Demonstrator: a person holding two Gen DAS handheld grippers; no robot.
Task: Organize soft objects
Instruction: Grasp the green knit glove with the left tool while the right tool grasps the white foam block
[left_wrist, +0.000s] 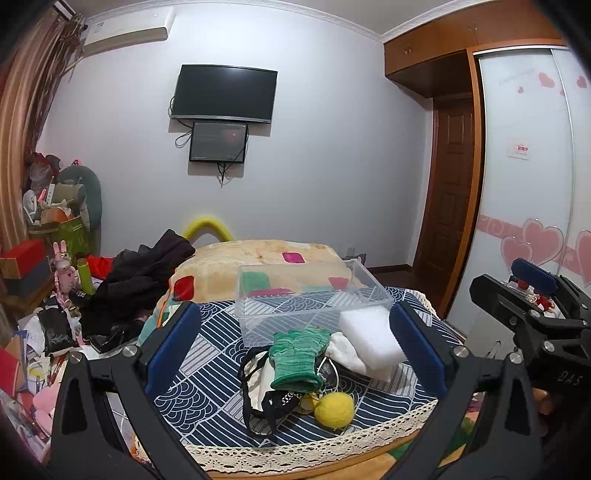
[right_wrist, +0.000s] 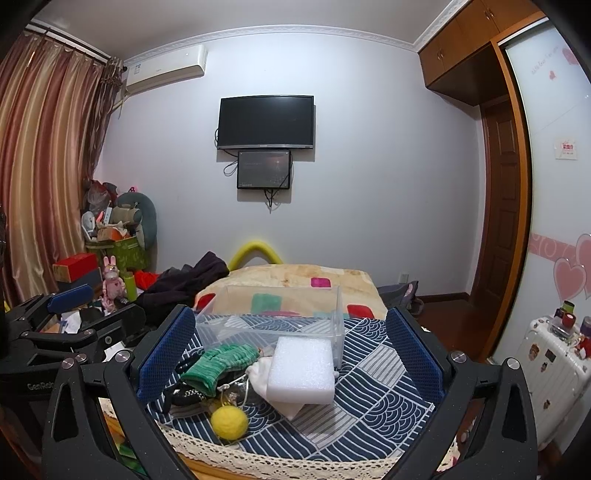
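Note:
A pile of soft things lies on a blue patterned cloth (left_wrist: 207, 373): a green knit glove (left_wrist: 297, 358), a white foam block (left_wrist: 371, 341), a white cloth (left_wrist: 345, 350), a yellow wool ball (left_wrist: 334, 410) and a black strap (left_wrist: 258, 402). A clear plastic box (left_wrist: 310, 295) stands empty just behind them. My left gripper (left_wrist: 295, 350) is open and empty, held back from the pile. My right gripper (right_wrist: 291, 354) is open and empty, with the glove (right_wrist: 221, 363), foam block (right_wrist: 301, 371), ball (right_wrist: 229, 422) and box (right_wrist: 273, 321) seen between its fingers.
The cloth has a lace edge (left_wrist: 295, 454) at the front. A beige blanket (left_wrist: 258, 266) and dark clothes (left_wrist: 140, 284) lie behind the box. Clutter fills the left side (left_wrist: 48, 325). A white suitcase (right_wrist: 550, 373) stands at the right by the wardrobe.

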